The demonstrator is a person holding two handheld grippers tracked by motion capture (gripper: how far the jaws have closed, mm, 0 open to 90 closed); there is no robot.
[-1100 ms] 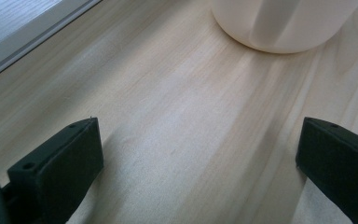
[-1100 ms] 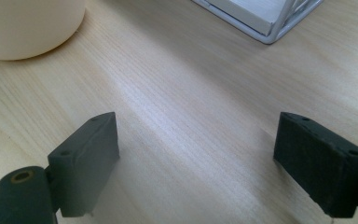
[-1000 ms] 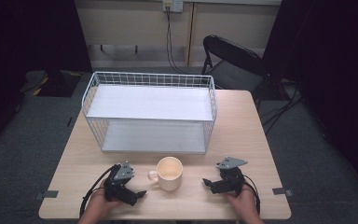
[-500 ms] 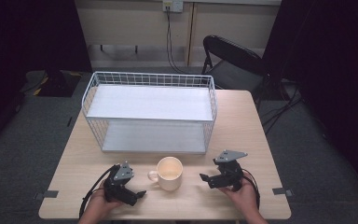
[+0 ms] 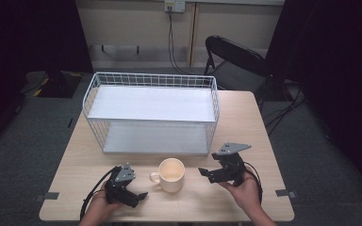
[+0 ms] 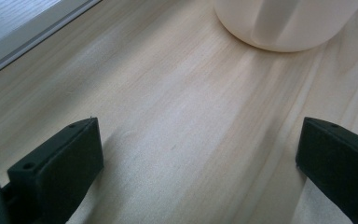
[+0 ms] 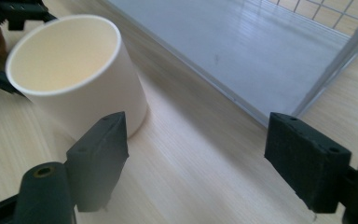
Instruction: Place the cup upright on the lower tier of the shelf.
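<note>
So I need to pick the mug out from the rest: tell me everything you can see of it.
The mug is cream, matte, ceramic-looking, with one loop handle pointing toward the left gripper. It stands upright and empty on the wooden table, in front of the wire rack, between both grippers. Nothing touches it but the table; the right gripper is close beside it.

The table (image 5: 245,117) has a pale wood top with a fine straight grain and a smooth, matt finish. The mug (image 5: 171,175) looks like cream ceramic, smooth with a soft sheen. The rack (image 5: 153,80) is white coated wire; its shelves (image 7: 242,51) are smooth, faintly reflective white panels. Both grippers' jaws are matt black plastic. The chair (image 5: 235,59) has black metal tubing.
</note>
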